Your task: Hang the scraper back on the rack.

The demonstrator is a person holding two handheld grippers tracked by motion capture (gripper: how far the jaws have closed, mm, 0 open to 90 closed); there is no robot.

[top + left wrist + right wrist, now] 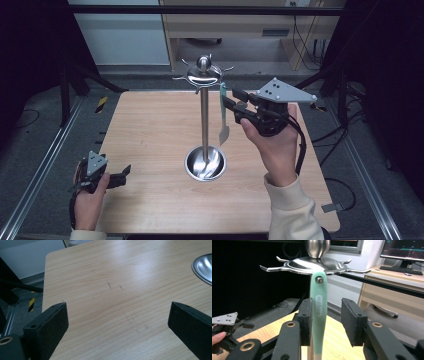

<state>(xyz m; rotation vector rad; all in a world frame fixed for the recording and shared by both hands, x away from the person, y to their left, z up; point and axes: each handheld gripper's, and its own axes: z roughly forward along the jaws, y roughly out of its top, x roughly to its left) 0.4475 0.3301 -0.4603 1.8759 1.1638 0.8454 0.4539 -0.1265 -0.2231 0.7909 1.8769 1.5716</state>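
A steel utensil stand (204, 125) rises from a round base (205, 163) at the table's middle; its hooked top disc (312, 265) is close in the right gripper view. A utensil with a mint-green handle (319, 307) and steel blade (224, 134) hangs from one hook. My right gripper (230, 100) is raised to the handle, open, jaws on either side; the left pad (307, 320) lies against the handle while the right pad stands apart. My left gripper (125, 172) rests open at the table's front left, nothing between its jaws (117, 315).
The wooden table (150, 130) has bare surface left of the stand. The base's rim (203, 266) shows at the right of the left gripper view. Dark frame posts, floor rails and cables surround the table. A desk with a monitor (404, 250) stands behind.
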